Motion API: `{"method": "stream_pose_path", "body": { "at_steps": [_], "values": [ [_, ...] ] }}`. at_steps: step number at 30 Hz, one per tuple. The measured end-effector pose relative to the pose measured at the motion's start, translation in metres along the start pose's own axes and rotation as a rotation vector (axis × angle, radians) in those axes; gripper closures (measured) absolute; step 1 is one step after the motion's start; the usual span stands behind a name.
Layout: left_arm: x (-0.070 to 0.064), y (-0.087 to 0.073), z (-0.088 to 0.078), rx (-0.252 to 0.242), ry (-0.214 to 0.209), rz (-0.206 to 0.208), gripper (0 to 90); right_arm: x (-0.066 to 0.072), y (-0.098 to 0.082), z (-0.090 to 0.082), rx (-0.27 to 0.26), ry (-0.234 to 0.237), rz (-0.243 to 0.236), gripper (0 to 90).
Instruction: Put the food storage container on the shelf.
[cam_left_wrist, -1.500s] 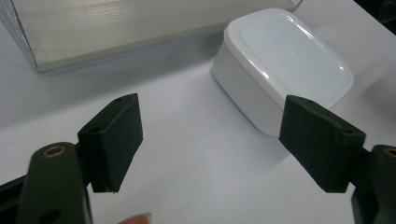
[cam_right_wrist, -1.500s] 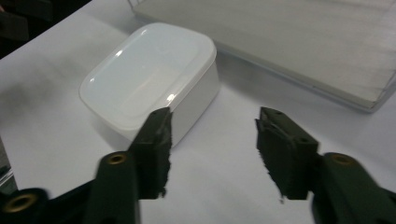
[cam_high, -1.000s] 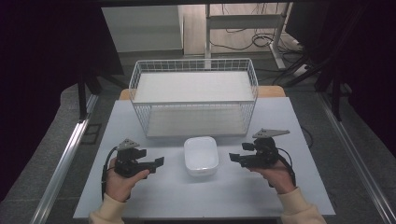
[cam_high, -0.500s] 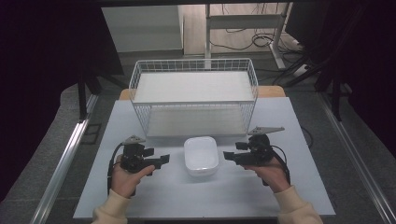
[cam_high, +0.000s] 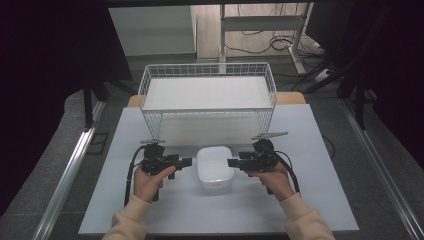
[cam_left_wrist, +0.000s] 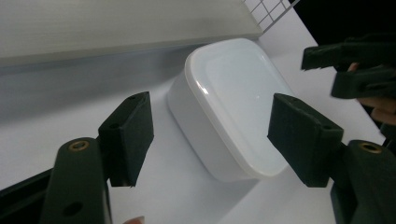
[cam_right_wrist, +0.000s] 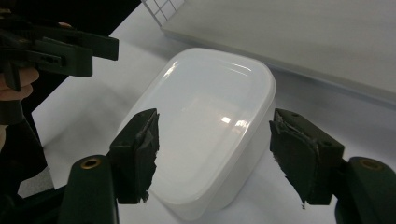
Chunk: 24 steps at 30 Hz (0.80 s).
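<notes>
You are bringing your left gripper (cam_high: 186, 161) and right gripper (cam_high: 231, 162) toward opposite sides of the white box (cam_high: 214, 167) lying between them, its long axis crosswise, jaws narrowing yet gripping nothing.

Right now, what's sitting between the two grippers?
The white lidded box sits on the table between the left gripper and right gripper, seen in the high view.

This looks like a lab or test room: a plain white table (cam_high: 310, 200) on grey carpet, dark curtains at both sides, and beyond the handheld rigs a metal desk frame (cam_high: 260, 20) with loose cables (cam_high: 260, 42) trailing over the floor.
</notes>
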<state>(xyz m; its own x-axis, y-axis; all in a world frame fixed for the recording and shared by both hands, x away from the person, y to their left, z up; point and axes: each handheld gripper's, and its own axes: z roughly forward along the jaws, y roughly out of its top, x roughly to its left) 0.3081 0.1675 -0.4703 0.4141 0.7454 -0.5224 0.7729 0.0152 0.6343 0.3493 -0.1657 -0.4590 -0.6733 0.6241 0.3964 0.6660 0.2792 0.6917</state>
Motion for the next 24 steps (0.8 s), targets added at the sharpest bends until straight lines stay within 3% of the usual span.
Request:
{"method": "stream_pose_path", "body": {
  "at_steps": [5, 12, 24],
  "values": [
    [0.003, 0.0, 0.01, 0.015, -0.027, -0.026, 33.5, -0.006, 0.0, 0.014, 0.031, 0.008, 0.031, 35.6],
    [0.004, -0.001, 0.024, 0.04, -0.055, -0.051, 35.3, -0.009, 0.0, 0.019, 0.042, 0.01, 0.052, 37.6],
    [0.005, -0.005, 0.043, 0.089, -0.116, -0.088, 43.3, -0.017, -0.005, 0.03, 0.079, 0.037, 0.14, 44.1]
  ]
}}
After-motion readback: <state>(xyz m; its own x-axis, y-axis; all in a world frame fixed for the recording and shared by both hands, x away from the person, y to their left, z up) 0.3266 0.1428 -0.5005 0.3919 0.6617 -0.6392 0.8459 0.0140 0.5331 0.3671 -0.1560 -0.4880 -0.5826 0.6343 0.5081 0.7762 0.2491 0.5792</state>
